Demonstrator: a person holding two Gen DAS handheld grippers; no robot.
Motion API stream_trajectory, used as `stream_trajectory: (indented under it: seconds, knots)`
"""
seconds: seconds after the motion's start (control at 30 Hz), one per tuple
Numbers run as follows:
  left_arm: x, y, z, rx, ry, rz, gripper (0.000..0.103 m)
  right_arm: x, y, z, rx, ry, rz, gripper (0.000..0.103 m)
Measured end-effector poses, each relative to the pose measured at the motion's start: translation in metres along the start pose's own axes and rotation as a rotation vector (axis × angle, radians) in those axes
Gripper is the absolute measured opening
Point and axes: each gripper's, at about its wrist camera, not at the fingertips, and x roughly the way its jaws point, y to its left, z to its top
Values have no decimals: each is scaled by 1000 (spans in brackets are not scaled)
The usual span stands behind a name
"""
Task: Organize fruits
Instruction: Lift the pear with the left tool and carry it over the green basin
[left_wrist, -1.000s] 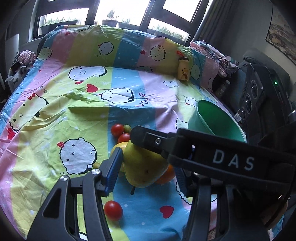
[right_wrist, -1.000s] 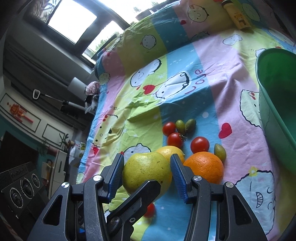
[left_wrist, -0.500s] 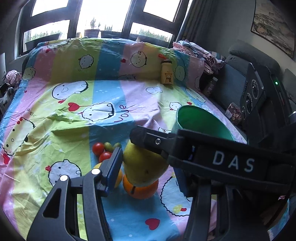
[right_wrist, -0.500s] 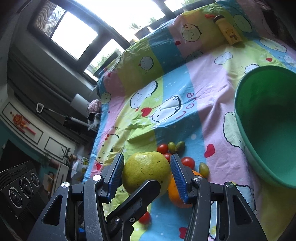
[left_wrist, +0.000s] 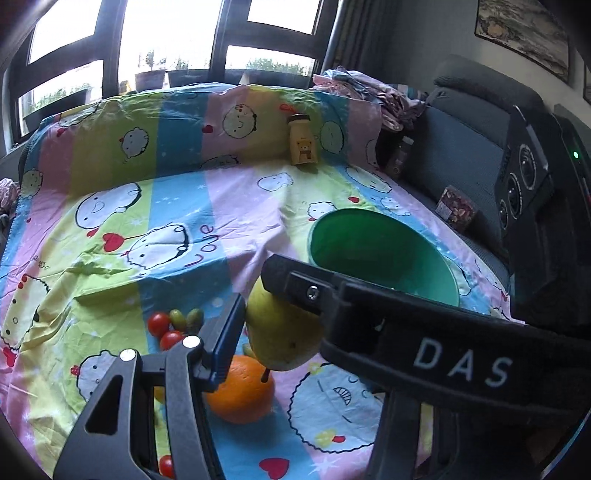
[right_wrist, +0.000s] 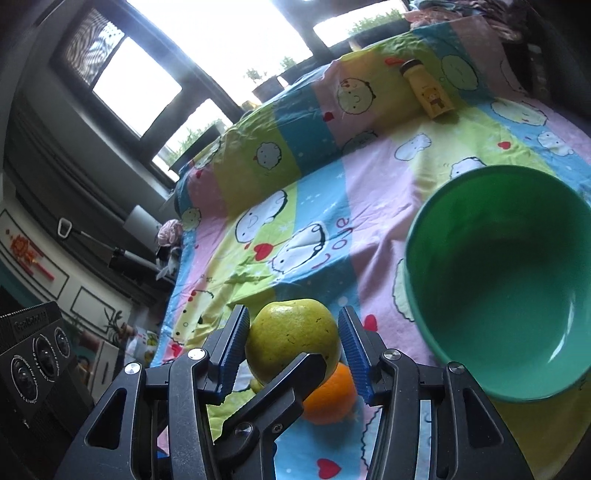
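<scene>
From my left cam, cherry tomatoes (left_wrist: 159, 323) show; the right cam misses them. Both grippers, left (left_wrist: 280, 325) and right (right_wrist: 293, 341), are clamped on the pear (left_wrist: 277, 332), lifted over the orange (right_wrist: 328, 397), right fingers closing. Green bowl (right_wrist: 424, 236) right; my left gripper's right finger is hidden.

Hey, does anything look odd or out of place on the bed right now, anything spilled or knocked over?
One thing: the green pear is gripped by both grippers at once, the left gripper and the right gripper, above the orange. Nothing is spilled; the green bowl sits upright and empty, and the yellow bottle stands upright.
</scene>
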Motion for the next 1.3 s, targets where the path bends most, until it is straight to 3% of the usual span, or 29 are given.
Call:
stream_trajectory:
  seconds: [0.73,1.3]
  knots:
    - [61,-62,26,177,41,-161,53,-37,-81,19,213,-164,-106,53]
    - [56,-93,42,287,35,-132,53,-61,-94,22,255,-258,-55,53]
